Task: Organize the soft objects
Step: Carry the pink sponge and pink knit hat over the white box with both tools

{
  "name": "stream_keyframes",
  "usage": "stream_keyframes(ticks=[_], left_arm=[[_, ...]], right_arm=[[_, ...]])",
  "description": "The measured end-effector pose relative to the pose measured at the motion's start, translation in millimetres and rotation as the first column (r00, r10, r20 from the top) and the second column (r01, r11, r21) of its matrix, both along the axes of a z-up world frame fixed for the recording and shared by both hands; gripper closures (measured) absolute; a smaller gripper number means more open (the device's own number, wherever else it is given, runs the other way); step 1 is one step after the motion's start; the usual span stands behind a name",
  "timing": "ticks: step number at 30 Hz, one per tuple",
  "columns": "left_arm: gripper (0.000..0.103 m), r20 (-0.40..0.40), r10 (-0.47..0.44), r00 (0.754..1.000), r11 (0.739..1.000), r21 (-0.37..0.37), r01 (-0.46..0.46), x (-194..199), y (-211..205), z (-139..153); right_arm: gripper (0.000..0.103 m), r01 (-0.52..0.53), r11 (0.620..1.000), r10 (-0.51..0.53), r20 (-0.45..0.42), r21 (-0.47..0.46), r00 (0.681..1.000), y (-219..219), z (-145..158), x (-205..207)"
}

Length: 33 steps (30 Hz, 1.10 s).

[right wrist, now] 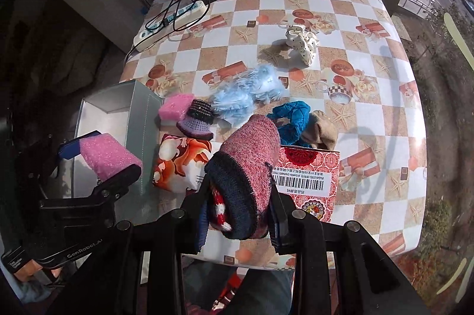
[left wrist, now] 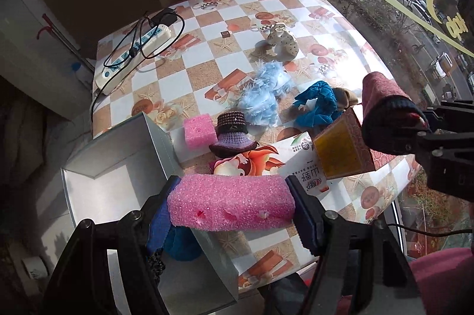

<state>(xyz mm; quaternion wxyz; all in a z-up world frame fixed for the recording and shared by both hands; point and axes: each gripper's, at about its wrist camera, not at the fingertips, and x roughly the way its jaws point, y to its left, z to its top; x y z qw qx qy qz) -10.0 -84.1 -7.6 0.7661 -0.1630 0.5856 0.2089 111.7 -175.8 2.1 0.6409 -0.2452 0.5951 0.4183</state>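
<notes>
My left gripper (left wrist: 232,204) is shut on a pink sponge (left wrist: 231,201), held over the right wall of the silver box (left wrist: 97,187); it also shows in the right wrist view (right wrist: 106,155). My right gripper (right wrist: 237,211) is shut on a pink knit sock with a dark cuff (right wrist: 248,164), held above the table's near edge; it also shows in the left wrist view (left wrist: 385,110). On the table lie a second pink sponge (left wrist: 199,131), a purple knit hat (left wrist: 232,131), a fluffy light-blue piece (left wrist: 263,96), a blue scrunchie (left wrist: 317,103), a tan cloth (right wrist: 323,128) and a spotted white cloth (left wrist: 283,41).
A squirrel-print packet (left wrist: 266,161) and a red patterned carton (right wrist: 308,176) lie near the front edge. A power strip with cables (left wrist: 133,54) sits at the far left. A blue item (left wrist: 180,244) lies inside the silver box. A window runs along the right.
</notes>
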Motion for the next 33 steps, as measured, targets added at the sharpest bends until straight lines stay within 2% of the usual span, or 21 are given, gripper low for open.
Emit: stream_keyframes(ticks=[14, 33], left_arm=[[0.029, 0.025, 0.148, 0.989, 0.989, 0.005, -0.148, -51.2, 28.0, 0.5], [0.029, 0.021, 0.334, 0.942, 0.943, 0.003, -0.334, -117.0, 55.4, -4.5]], right_arm=[[0.069, -0.14, 0.99, 0.14, 0.027, -0.007, 0.99, 40.5, 8.0, -40.5], [0.069, -0.309, 0.951, 0.31, 0.03, -0.02, 0.95, 85.3, 4.7, -90.7]])
